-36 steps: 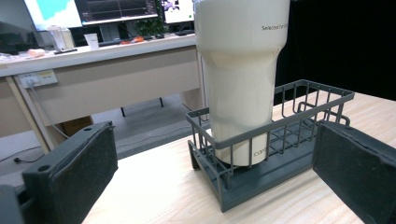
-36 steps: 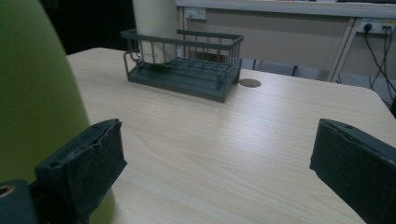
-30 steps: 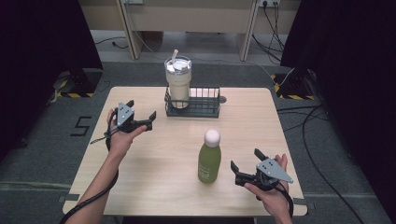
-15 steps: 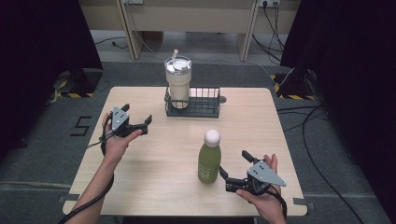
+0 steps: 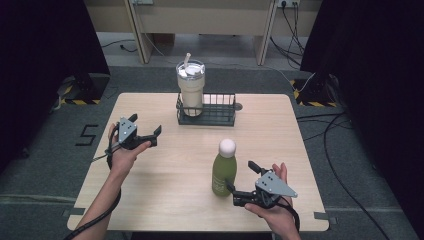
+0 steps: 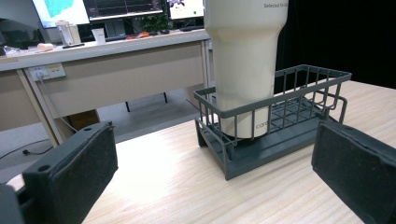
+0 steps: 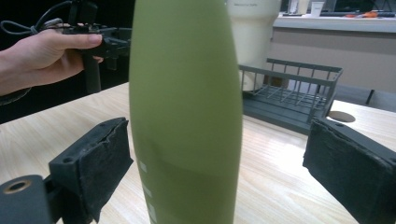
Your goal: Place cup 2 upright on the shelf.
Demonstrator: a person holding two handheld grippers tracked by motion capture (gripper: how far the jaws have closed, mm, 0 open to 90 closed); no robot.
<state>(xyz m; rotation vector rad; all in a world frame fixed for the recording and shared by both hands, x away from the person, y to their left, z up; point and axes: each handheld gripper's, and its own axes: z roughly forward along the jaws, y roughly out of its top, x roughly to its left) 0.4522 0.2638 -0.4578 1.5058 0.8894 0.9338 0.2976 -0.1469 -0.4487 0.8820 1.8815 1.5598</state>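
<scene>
A green bottle (image 5: 223, 174) with a white cap stands upright on the near right of the wooden table (image 5: 165, 175). My right gripper (image 5: 241, 176) is open just right of the bottle's base. In the right gripper view the bottle (image 7: 187, 112) stands between the two pads (image 7: 95, 161), and neither pad touches it. A cream tumbler (image 5: 190, 90) with a lid and straw stands in the left end of a dark wire basket (image 5: 215, 112) at the back. My left gripper (image 5: 146, 125) is open at the left, aimed at the tumbler (image 6: 245, 60) and the basket (image 6: 280, 116).
The right part of the basket is bare. A round hole (image 5: 238, 106) lies in the tabletop beside the basket. Desks with monitors (image 6: 116, 9) stand beyond the far edge. Cables run on the floor at the right.
My right gripper has moved left toward the green bottle, so its open jaws now flank the bottle's base. My left gripper has shifted slightly toward the near edge.
</scene>
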